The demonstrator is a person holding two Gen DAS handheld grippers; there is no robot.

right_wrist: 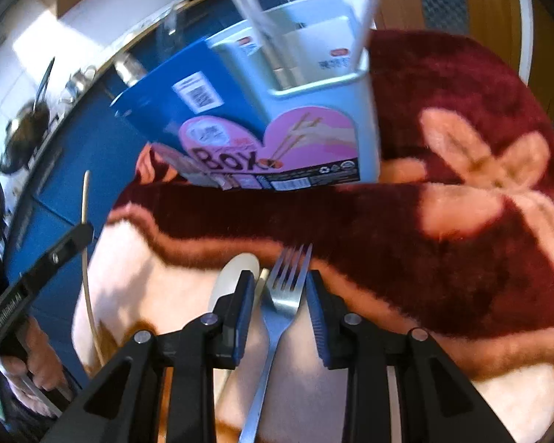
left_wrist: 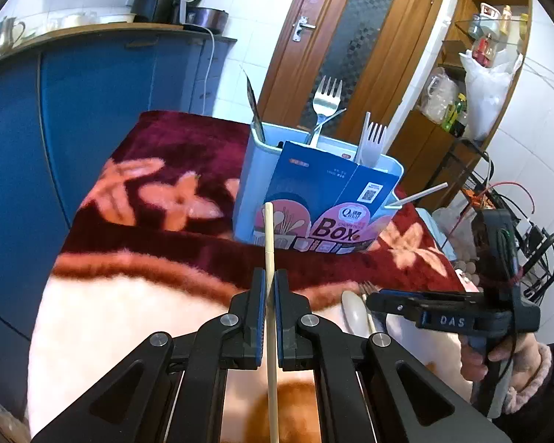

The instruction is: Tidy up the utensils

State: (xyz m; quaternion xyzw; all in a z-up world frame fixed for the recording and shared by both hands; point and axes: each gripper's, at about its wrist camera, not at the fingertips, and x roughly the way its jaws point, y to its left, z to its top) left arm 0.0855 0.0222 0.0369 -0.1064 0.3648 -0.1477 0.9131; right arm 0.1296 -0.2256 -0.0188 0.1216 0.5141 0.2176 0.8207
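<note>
In the left wrist view my left gripper (left_wrist: pixel 270 277) is shut on a pale wooden chopstick (left_wrist: pixel 270 232) that points toward the blue utensil box (left_wrist: pixel 251 184). The box holds a metal fork (left_wrist: pixel 327 98), a white plastic fork (left_wrist: pixel 373 140) and a knife (left_wrist: pixel 253 103). My right gripper (right_wrist: pixel 280 277) is closed around the head of a metal fork (right_wrist: pixel 286 288) low over the blanket, its right pad against the tines. A white spoon (right_wrist: pixel 232 277) and a chopstick end (right_wrist: pixel 264 275) lie just left of that fork. The right gripper (left_wrist: pixel 373 301) also shows at lower right.
A dark red and pink flowered blanket (left_wrist: pixel 158 192) covers the table. A blue cabinet (left_wrist: pixel 74 110) stands to the left, and a wooden door (left_wrist: pixel 351 37) is behind the box. Shelves and a wire rack (left_wrist: pixel 535 251) crowd the right side. A hand in a pink cuff (left_wrist: pixel 528 365) grips the right tool.
</note>
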